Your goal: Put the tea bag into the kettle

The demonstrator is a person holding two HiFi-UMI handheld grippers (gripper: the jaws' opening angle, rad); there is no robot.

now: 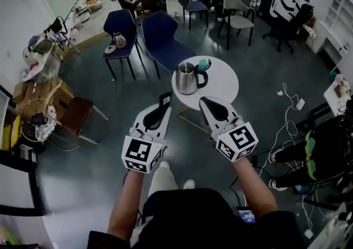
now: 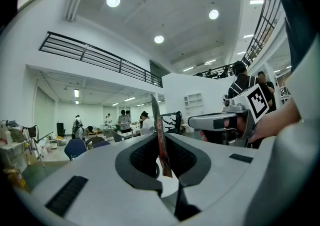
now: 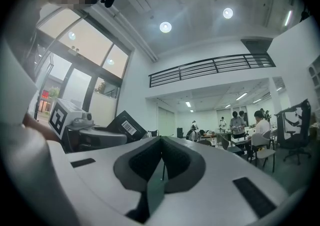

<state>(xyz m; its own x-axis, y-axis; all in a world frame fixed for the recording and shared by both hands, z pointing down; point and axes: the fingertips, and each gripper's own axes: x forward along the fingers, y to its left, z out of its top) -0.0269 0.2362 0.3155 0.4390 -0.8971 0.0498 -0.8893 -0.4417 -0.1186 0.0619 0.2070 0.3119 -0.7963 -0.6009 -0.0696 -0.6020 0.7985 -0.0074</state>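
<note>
A steel kettle with a black handle stands on the round white table, ahead of both grippers. My left gripper is raised in front of me, shut on a flat dark tea bag packet that sticks up past its tips. The left gripper view shows the packet edge-on, pinched between the jaws. In the right gripper view the same packet shows a barcode at the left. My right gripper is held beside the left one, shut with nothing in it.
A teal cup-like object sits behind the kettle on the table. Two blue chairs stand beyond the table, and a brown chair at the left. Cables lie on the floor at the right. People sit at tables far back.
</note>
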